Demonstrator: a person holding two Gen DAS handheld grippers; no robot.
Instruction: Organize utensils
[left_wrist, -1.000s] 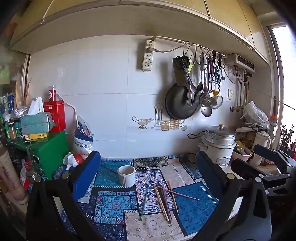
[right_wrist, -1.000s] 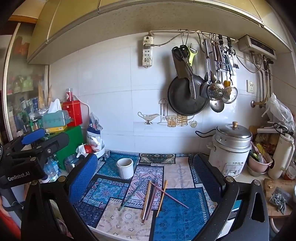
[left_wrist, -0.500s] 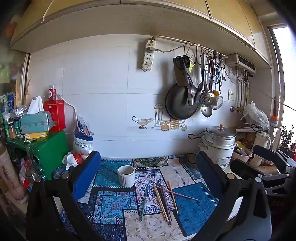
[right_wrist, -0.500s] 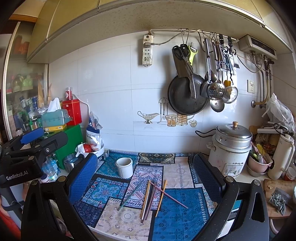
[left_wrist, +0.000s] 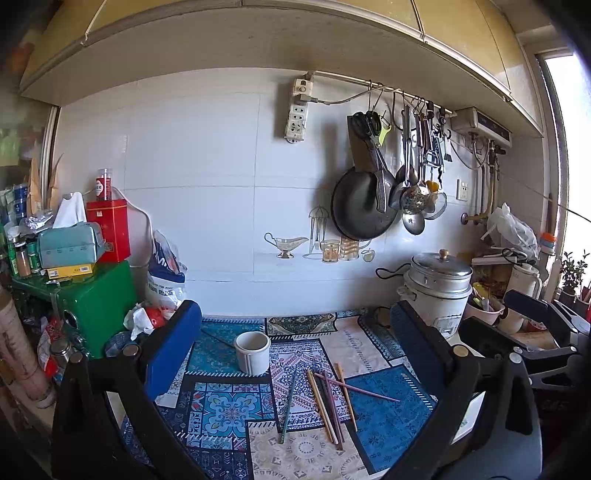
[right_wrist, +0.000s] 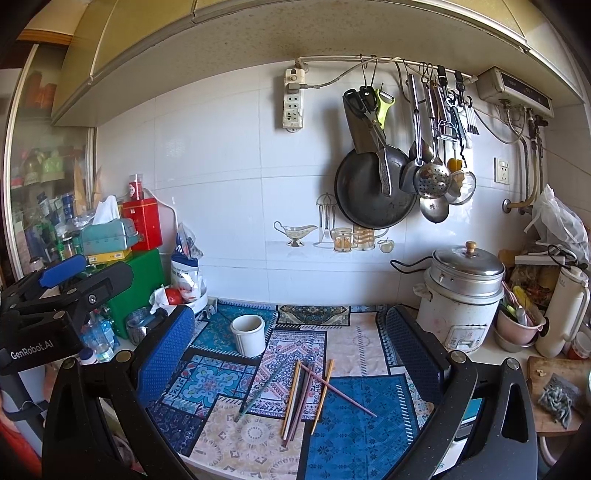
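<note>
Kitchen table with the patchwork mat looks basically the same as a second ago: your left tool and right tool hover wide open and empty, chopsticks loose beside the white cup, so nothing's sorted yet.

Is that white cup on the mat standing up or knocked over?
Upright. The white cup stands on the patterned mat with its round mouth facing up; the chopsticks lie flat in front of it.

Both wrist views face the wall — sharing the chopsticks (well back).
</note>
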